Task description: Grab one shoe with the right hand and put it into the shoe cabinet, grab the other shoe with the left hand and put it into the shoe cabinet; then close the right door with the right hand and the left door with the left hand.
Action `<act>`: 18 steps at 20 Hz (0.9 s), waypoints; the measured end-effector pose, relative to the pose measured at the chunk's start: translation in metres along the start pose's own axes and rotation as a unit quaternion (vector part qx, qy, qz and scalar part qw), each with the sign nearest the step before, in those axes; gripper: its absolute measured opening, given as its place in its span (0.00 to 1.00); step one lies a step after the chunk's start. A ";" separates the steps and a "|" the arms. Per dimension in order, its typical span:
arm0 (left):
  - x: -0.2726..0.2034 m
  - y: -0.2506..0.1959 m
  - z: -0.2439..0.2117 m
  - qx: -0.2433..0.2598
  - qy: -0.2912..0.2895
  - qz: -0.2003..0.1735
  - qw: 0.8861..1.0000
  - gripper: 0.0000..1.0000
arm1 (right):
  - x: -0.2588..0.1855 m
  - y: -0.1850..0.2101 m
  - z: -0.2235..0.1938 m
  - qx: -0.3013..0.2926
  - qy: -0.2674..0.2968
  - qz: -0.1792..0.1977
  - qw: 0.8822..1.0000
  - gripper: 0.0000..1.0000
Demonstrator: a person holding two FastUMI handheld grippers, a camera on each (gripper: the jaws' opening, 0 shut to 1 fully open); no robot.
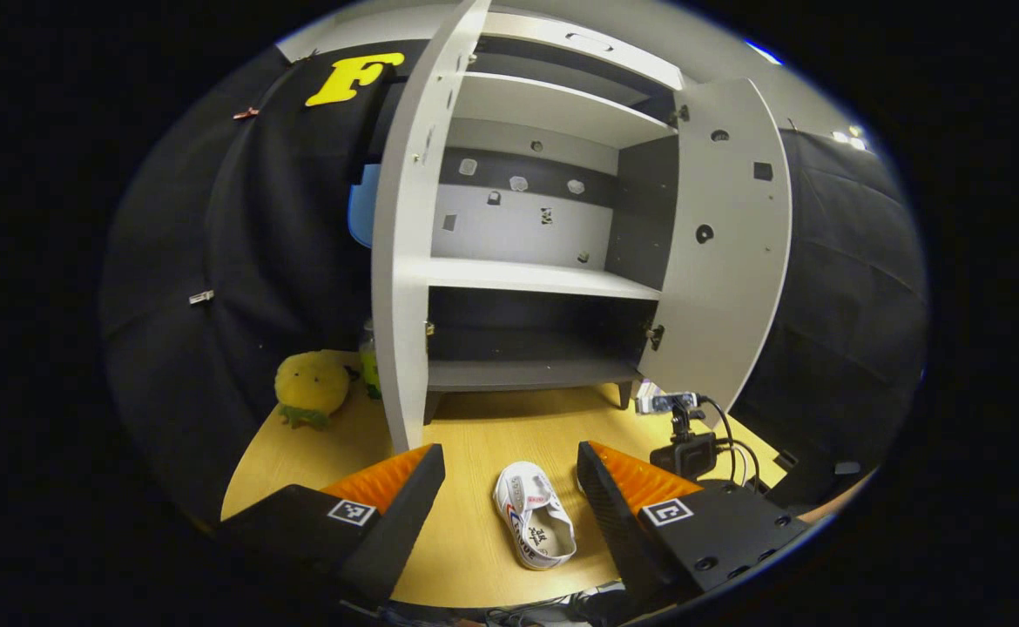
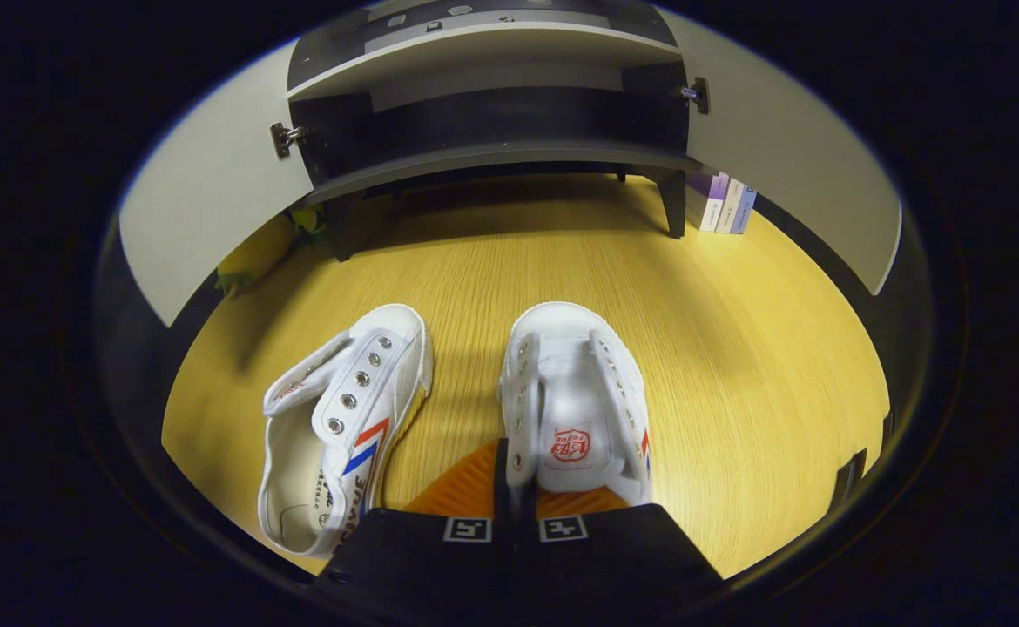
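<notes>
1. Plush toy (image 1: 311, 387), yellow, on the wooden table (image 1: 475, 540) left of the shoe cabinet (image 1: 527, 279); green bottle (image 1: 370, 361) tucked just beside it, partly behind the left door (image 1: 405, 261).
2. Small camera on a stand (image 1: 682, 435) with trailing cables, on the table below the right door (image 1: 723, 252), right of the left gripper (image 1: 509, 475).
3. Books (image 2: 723, 205) upright beside the cabinet's right leg, seen in the right gripper view under the right door (image 2: 788, 165).
4. Both doors swung wide open; shelves (image 1: 531, 279) bare and light, lower compartment dark inside.
5. Left gripper held above the table facing the cabinet, fingers spread wide, gripping nothing; left shoe (image 1: 534, 515) lying on the table between the two fingers but farther off, toe toward the cabinet.
6. Right gripper (image 2: 509, 488) low over the table, fingers drawn close together, pinching the side wall of the right shoe (image 2: 575, 405) at its eyelet row.
7. Right shoe upright, toe pointed at the cabinet, in front of the open lower compartment.
8. Left shoe (image 2: 344, 418) just beside it on the table, angled, apart from it by a strip of bare wood.
9. From the left gripper view: the whole cabinet height, upper shelves, toy, camera stand.
10. From the right gripper view: both shoes together, the books, the cabinet's bottom shelf and legs.
</notes>
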State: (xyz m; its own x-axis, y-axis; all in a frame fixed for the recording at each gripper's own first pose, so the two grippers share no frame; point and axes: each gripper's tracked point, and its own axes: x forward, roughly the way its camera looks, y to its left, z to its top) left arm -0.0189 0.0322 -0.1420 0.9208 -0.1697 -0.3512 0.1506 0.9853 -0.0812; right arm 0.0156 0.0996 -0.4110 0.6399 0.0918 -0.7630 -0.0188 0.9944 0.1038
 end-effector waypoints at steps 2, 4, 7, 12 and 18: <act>0.000 -0.008 0.001 0.021 -0.002 -0.010 1.000 0.95 | -0.004 -0.004 0.008 0.003 -0.010 -0.006 1.000 0.05; 0.001 -0.020 -0.001 0.016 0.000 -0.027 1.000 0.95 | -0.012 -0.010 0.014 -0.003 -0.017 -0.017 1.000 0.05; 0.000 -0.031 -0.006 0.011 0.010 -0.048 0.999 0.95 | -0.022 -0.014 0.025 0.023 -0.033 -0.020 0.999 0.05; 0.002 -0.032 -0.001 0.032 0.001 -0.059 0.998 0.95 | -0.054 -0.023 0.061 0.008 -0.075 -0.024 0.997 0.05; 0.006 -0.027 0.009 0.002 -0.014 -0.057 0.998 0.95 | -0.120 -0.013 0.146 -0.049 -0.162 -0.017 0.985 0.05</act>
State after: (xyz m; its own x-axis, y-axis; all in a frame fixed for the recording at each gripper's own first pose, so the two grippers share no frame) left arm -0.0142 0.0047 -0.1338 0.9069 -0.2801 -0.3147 0.2565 0.9597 -0.1152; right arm 0.0514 0.0676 -0.2270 0.8529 0.0516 -0.5195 -0.0558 0.9984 0.0075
